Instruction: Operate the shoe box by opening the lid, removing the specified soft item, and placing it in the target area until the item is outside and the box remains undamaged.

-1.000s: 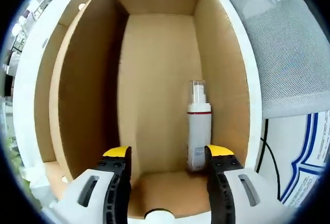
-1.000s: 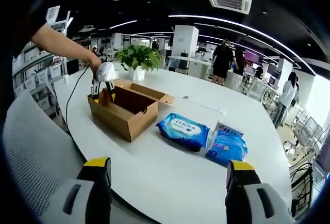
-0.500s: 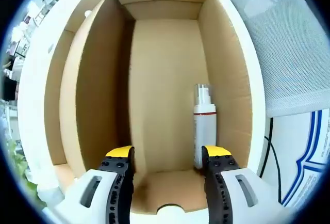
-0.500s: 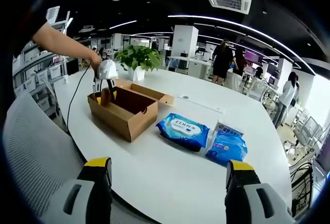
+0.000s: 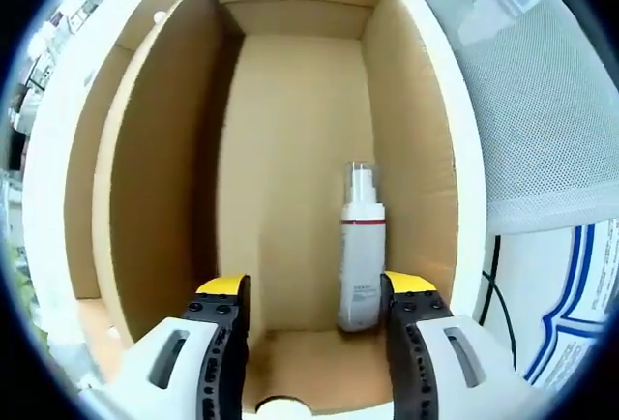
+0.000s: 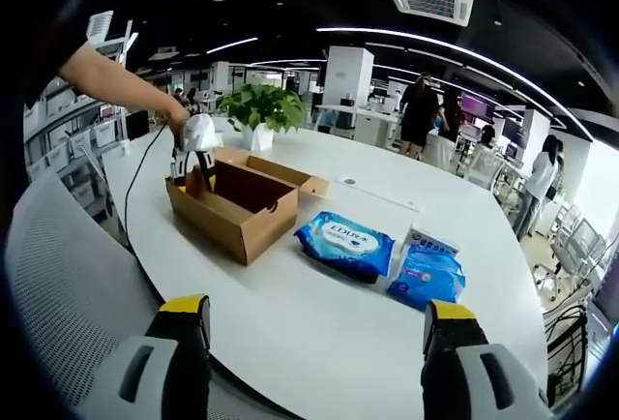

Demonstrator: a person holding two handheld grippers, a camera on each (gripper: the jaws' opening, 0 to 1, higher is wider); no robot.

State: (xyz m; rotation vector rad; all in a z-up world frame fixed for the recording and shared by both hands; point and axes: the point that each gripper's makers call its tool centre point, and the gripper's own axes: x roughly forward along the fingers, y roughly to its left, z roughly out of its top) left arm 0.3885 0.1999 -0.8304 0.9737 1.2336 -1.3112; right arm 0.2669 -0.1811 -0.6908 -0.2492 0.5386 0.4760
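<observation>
- Box [image 5: 290, 197]: brown cardboard, open-topped, on the white tabletop [image 6: 319, 323]. In the right gripper view the box [image 6: 237, 209] sits at the tabletop's near-left part, long axis running from the person's side toward the packs; a flap [image 6: 280, 170] lies out along its far side.
- Bottle [image 5: 361, 251]: white, with a red band and a clear cap, lying on the box floor beside the right-hand wall. Long axis parallel to the box's length; cap points to the far end wall, base toward the left gripper.
- Left gripper [image 5: 314, 294]: yellow-tipped jaws wide apart, holding nothing, poised over the box's near end; right jaw tip just beside the bottle's base, contact cannot be told. In the right gripper view the left gripper [image 6: 193, 154] is at the box's far-left end, held by a hand [image 6: 174, 115].
- Right gripper [image 6: 314, 328]: jaws wide apart, empty, well apart from the box, above the tabletop's near edge.
- Packs: a blue soft pack [image 6: 346, 243] lies flat just right of the box; a second blue pack [image 6: 426, 270] beyond it; print too small to read.
- Plant [image 6: 259, 108]: potted, behind the box.
- Chair [image 5: 542, 101]: grey mesh back, cut off at the picture's edge.
- Cable [image 5: 495, 275]: dark, beside the box, lower end hidden.
</observation>
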